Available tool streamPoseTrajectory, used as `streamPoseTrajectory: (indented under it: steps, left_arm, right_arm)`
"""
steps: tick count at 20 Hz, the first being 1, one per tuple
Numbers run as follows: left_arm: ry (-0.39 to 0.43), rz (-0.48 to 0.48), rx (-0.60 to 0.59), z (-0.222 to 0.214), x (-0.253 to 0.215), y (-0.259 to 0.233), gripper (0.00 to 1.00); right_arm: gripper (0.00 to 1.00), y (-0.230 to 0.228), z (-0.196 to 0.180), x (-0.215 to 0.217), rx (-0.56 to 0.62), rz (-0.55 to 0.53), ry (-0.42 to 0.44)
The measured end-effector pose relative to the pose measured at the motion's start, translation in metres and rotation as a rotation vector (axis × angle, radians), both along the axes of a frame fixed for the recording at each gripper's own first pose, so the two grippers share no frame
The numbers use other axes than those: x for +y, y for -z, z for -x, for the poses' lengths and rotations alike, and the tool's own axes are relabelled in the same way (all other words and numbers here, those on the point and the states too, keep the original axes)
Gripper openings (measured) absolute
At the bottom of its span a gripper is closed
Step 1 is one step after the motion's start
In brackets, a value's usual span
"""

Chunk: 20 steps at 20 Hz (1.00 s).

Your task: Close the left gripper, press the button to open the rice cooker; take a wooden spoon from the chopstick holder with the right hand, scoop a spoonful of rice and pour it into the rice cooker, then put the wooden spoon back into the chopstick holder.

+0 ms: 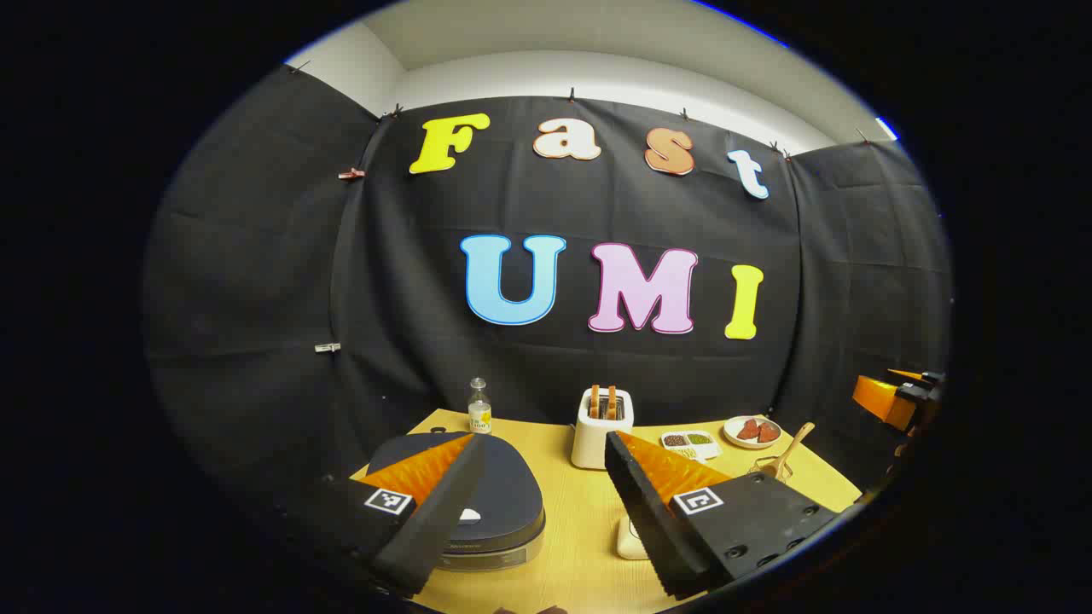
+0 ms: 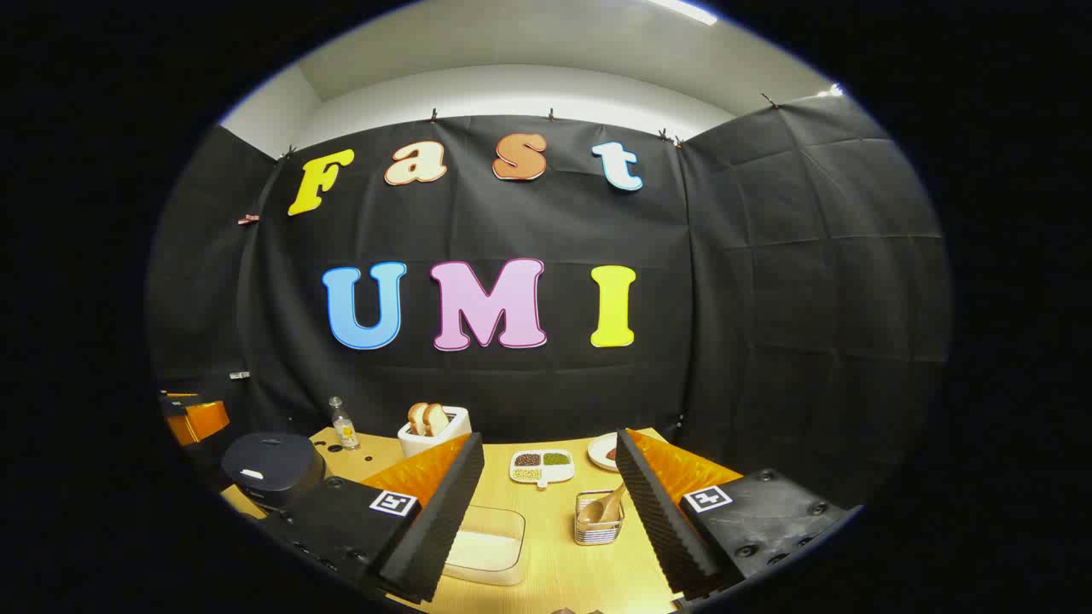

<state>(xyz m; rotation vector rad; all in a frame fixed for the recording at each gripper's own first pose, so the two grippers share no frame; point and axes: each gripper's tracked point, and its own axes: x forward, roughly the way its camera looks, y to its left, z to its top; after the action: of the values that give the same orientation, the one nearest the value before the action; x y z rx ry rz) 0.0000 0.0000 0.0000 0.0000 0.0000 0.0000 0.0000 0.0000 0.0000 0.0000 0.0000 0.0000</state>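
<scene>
The dark rice cooker [image 1: 499, 499] sits with its lid down at the table's left, a small white button [image 1: 469, 514] on its front. My left gripper [image 1: 544, 437] hovers open just above and in front of it, nothing between the fingers. In the right gripper view the cooker [image 2: 273, 467] is far left. A wire chopstick holder [image 2: 597, 527] holds the wooden spoon [image 2: 602, 506], bowl up. A clear rice container [image 2: 486, 544] lies beside it. My right gripper [image 2: 550, 435] is open, above and short of the holder.
At the back of the yellow table [image 2: 554, 563] stand a white toaster [image 1: 601, 426] with bread, a small bottle [image 1: 479, 408], a divided dish [image 2: 542, 466] of beans and a plate [image 1: 752, 431]. Black cloth walls close in behind and on both sides.
</scene>
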Motion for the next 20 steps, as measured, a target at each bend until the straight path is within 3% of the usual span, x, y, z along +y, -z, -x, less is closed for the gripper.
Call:
streamPoseTrajectory:
  steps: [20]
  left_arm:
    - [-0.030, 0.026, 0.038, -0.006, 0.020, 0.010, 0.95]
  right_arm:
    - [0.97, -0.003, -0.013, 0.018, -0.002, 0.017, -0.054]
